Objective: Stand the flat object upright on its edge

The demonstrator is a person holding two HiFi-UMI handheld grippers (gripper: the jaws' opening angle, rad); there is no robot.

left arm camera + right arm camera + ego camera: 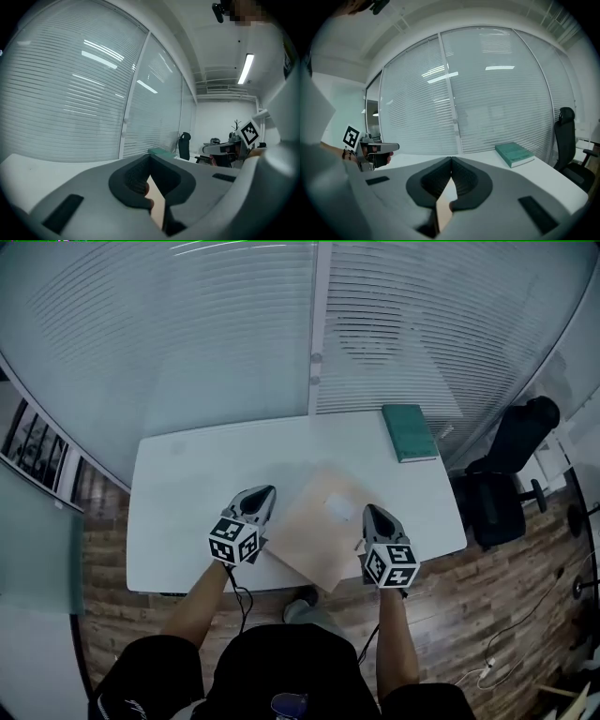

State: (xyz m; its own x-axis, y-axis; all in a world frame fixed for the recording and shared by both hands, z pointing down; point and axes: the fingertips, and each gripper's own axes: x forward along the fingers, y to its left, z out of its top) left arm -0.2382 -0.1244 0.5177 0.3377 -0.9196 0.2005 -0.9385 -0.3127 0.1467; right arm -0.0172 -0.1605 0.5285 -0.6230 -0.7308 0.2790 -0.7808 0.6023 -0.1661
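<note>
Tan board (314,531) lies flat on the white table (187,484), not upright. It is turned diagonal to the table edges, with one corner pointing at the person by the near edge. Its long sides seem to run near-left to far-right.

Left gripper (262,495) is over the board's left corner, clenched tip to tip and gripping nothing. Right gripper (373,514) is over the right corner, also clenched empty. The board shows below both sets of jaws. A green book (409,432) sits at the far right.
</note>
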